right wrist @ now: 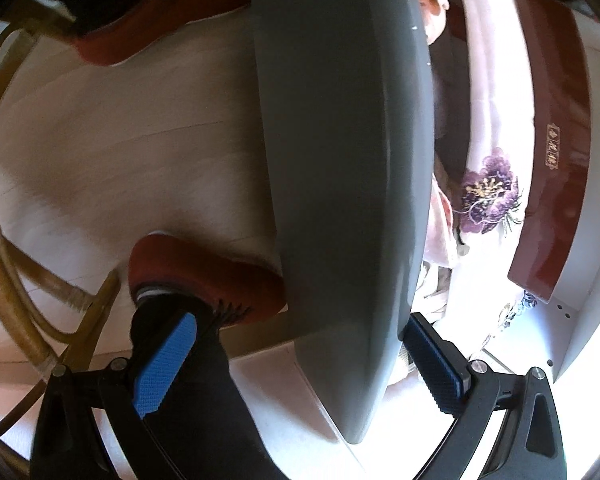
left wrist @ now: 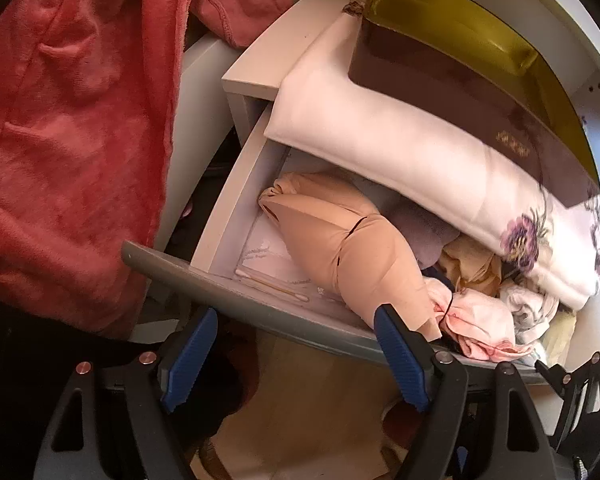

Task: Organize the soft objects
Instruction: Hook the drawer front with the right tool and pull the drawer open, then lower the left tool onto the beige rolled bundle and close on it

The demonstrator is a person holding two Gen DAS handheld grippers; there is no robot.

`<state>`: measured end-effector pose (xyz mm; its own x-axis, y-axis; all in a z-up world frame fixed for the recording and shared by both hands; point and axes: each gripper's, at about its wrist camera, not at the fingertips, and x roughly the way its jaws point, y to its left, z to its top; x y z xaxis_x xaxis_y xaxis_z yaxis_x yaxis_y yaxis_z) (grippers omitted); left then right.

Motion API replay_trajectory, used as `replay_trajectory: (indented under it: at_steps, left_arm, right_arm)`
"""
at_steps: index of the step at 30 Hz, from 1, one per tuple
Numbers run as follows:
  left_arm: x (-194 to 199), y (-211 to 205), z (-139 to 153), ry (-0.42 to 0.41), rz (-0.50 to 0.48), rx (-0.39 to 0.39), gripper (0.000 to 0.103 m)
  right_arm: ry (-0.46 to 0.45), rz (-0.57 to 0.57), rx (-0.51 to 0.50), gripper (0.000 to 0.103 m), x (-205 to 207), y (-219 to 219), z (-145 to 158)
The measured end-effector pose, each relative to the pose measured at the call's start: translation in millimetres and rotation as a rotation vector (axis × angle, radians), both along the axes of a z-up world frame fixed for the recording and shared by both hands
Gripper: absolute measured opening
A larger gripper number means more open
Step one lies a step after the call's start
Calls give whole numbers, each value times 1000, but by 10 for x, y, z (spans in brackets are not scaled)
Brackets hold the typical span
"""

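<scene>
One open drawer [left wrist: 236,200] holds a heap of soft things. One tan bundle [left wrist: 340,240] lies at the front of the drawer, one pink bundle [left wrist: 480,320] just beside it, and two cotton swabs [left wrist: 272,280] lie on the drawer floor. One folded cloth with purple flowers [left wrist: 400,140] hangs over the back of the drawer, with one dark red box [left wrist: 460,92] on top. The left gripper [left wrist: 296,356] is wide open over the drawer's gray front [left wrist: 228,280], holding nothing. The right gripper [right wrist: 300,364] is wide too, one finger on each side of that front [right wrist: 340,140]
</scene>
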<state>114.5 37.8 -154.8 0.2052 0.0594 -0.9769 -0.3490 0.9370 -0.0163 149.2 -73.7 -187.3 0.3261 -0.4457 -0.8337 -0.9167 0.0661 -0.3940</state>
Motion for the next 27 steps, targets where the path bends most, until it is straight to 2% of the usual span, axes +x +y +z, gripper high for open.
replay_trajectory:
  at_steps: [6, 15, 18, 27]
  left_arm:
    - [13, -110, -34, 22, -30, 40, 82]
    - [226, -151, -30, 96, -69, 95, 87]
    - [270, -158, -14, 106, -85, 96, 87]
    - [374, -180, 61, 94, -117, 55, 87]
  right_arm:
    - [21, 3, -15, 103, 10, 8, -20]
    - [73, -48, 19, 103, 31, 35, 143]
    - [85, -48, 15, 103, 36, 91, 371]
    - [132, -67, 33, 103, 95, 90, 729]
